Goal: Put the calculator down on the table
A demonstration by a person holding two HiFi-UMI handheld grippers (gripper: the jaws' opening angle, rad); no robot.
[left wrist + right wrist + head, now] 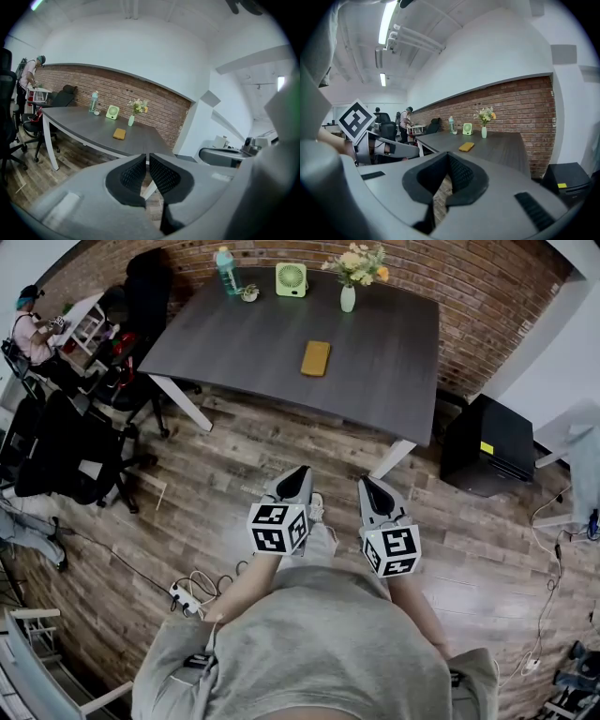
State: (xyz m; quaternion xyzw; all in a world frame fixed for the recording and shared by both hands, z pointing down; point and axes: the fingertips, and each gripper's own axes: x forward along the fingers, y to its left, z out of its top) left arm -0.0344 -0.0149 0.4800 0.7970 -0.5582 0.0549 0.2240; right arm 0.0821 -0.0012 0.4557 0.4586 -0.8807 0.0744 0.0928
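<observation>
The calculator (315, 358) is a flat orange-yellow slab lying on the dark grey table (394, 381), near its middle. It also shows in the left gripper view as the calculator (119, 134) and in the right gripper view as the calculator (466, 146), far beyond the jaws. My left gripper (298, 474) and right gripper (367, 484) are held side by side in front of the person's body, over the wooden floor and well short of the table. Both point toward the table. The left gripper (146, 157) is shut with nothing in it. The right gripper (449, 157) is shut and empty too.
At the table's far edge stand a water bottle (226, 270), a green fan (292, 278) and a vase of flowers (348, 296). Black office chairs (56, 456) and a person (33, 329) are at the left. A black cabinet (487, 444) stands right of the table. A power strip (183, 596) lies on the floor.
</observation>
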